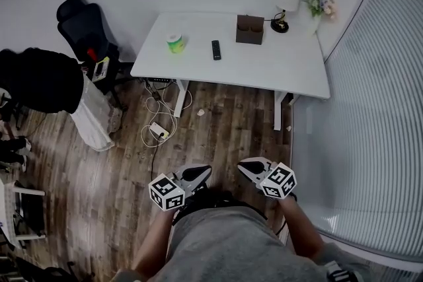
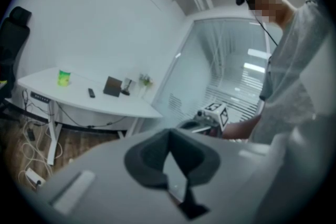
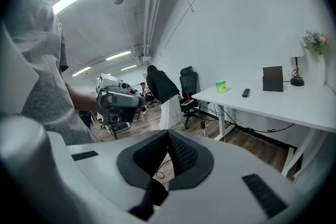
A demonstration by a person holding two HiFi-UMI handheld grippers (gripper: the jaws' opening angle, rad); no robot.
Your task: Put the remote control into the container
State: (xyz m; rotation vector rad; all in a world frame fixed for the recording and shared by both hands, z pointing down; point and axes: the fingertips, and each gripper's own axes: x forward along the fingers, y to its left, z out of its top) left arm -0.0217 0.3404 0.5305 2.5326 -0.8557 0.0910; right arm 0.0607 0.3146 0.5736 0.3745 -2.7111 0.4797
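Note:
A small black remote control [image 1: 216, 49] [image 2: 91, 93] [image 3: 245, 93] lies flat near the middle of the white table [image 1: 264, 69]. To its right stands a dark brown box-like container [image 1: 250, 30] [image 2: 112, 86] [image 3: 273, 79] with two openings on top. Both grippers hang close to the person's body, well short of the table. My left gripper [image 1: 202, 172] [image 2: 169, 152] is shut with nothing in it. My right gripper [image 1: 246, 166] [image 3: 167, 152] is shut and holds nothing either. The two point towards each other, tips a short gap apart.
A green cup [image 1: 175, 43], a small black lamp [image 1: 281, 22] and a vase of flowers [image 1: 317, 8] share the table. A black office chair [image 1: 86, 30] stands at its left. A power strip with cables [image 1: 158, 131] lies on the wood floor. A glass wall [image 1: 377, 109] runs along the right.

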